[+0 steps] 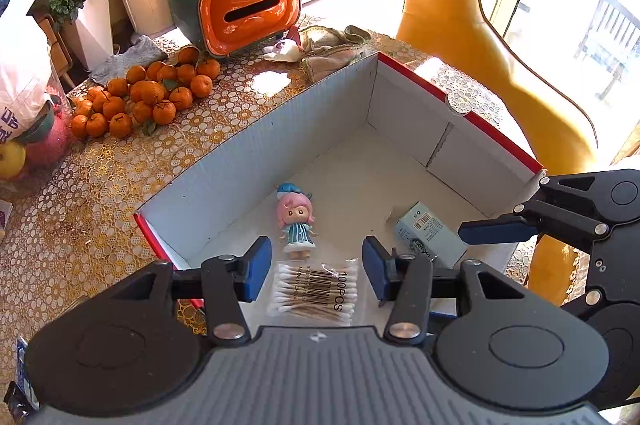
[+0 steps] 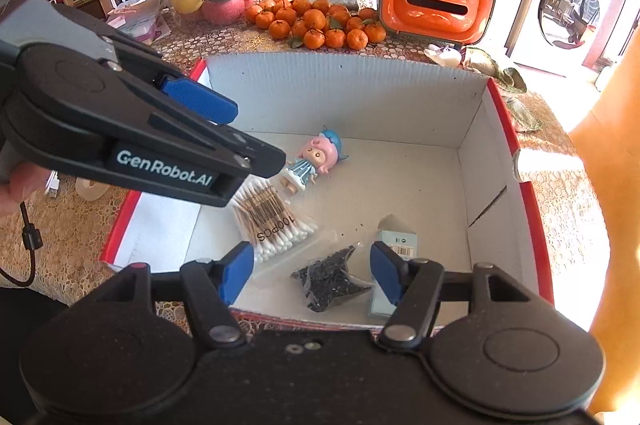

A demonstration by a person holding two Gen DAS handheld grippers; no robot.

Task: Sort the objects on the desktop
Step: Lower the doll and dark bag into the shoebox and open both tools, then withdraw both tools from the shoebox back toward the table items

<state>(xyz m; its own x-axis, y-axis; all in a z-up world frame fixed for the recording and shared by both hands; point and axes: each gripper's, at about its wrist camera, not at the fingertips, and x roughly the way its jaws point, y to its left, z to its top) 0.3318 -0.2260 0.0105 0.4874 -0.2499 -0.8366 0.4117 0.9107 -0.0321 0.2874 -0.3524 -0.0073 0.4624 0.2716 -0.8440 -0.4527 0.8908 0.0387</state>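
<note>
Box held doll, cotton swabs, dark packet, carton; tangerines behind. Left gripper, right gripper: jaws apart, empty.

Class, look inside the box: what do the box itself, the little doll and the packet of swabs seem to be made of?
White red-edged box: corrugated cardboard, matt; ribbed walls show.
Pink-haired doll in a blue dress: probably moulded plastic or vinyl, smooth painted sheen.
Clear packet of cotton swabs: glossy plastic film; sticks look wooden, tips cotton.
</note>
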